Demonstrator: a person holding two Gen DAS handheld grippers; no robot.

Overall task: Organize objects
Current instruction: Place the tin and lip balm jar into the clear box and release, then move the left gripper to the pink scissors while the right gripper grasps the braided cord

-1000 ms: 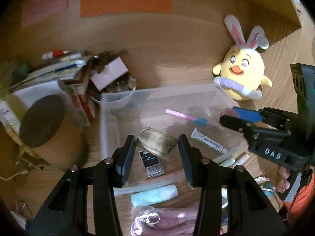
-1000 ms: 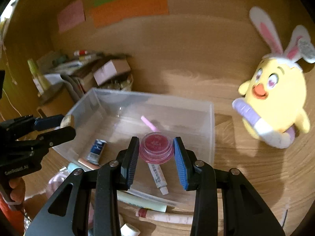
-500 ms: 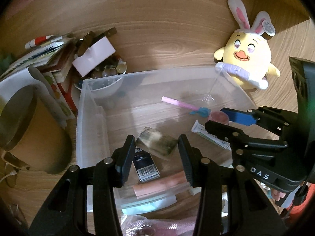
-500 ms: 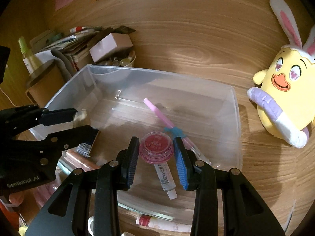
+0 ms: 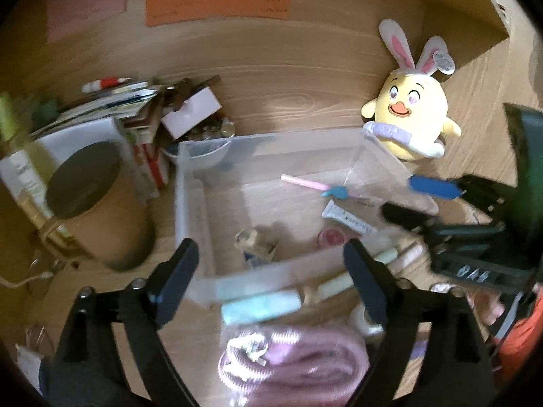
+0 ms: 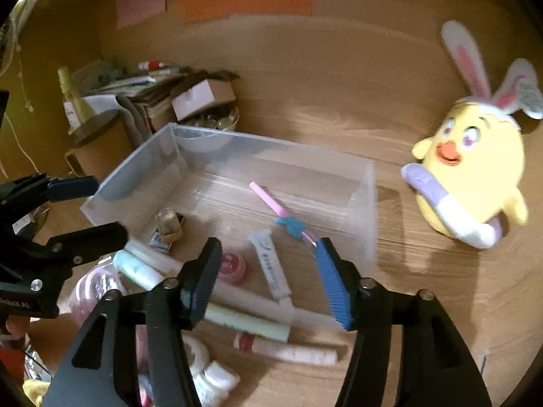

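Observation:
A clear plastic bin [image 5: 271, 139] [image 6: 271, 144] stands in the middle of the wooden desk. On its floor lie a small amber glass bottle [image 5: 254, 240] [image 6: 168, 224], a round red jar [image 5: 332, 237] [image 6: 232, 266], a white tube [image 5: 349, 222] [image 6: 271, 264] and a pink stick with a blue bow [image 5: 305, 183] [image 6: 271, 203]. My left gripper [image 5: 271, 278] [image 6: 101, 208] hangs over the bin's near left side, jaws opening wide, nothing between them. My right gripper [image 6: 268, 281] [image 5: 404, 198] hangs above the red jar with its jaws opening. Its pads are clear of the jar.
A yellow plush chick with bunny ears [image 5: 407, 122] [image 6: 468, 169] sits right of the bin. A brown round container [image 5: 95, 210] and a pile of books and boxes [image 5: 135, 108] crowd the left. Loose tubes [image 6: 247, 322] and a pink pouch [image 5: 305, 359] lie in front of the bin.
Both grippers have opened and drawn back from the bin. The left let go of the amber bottle and the right let go of the red jar; both now lie in the bin.

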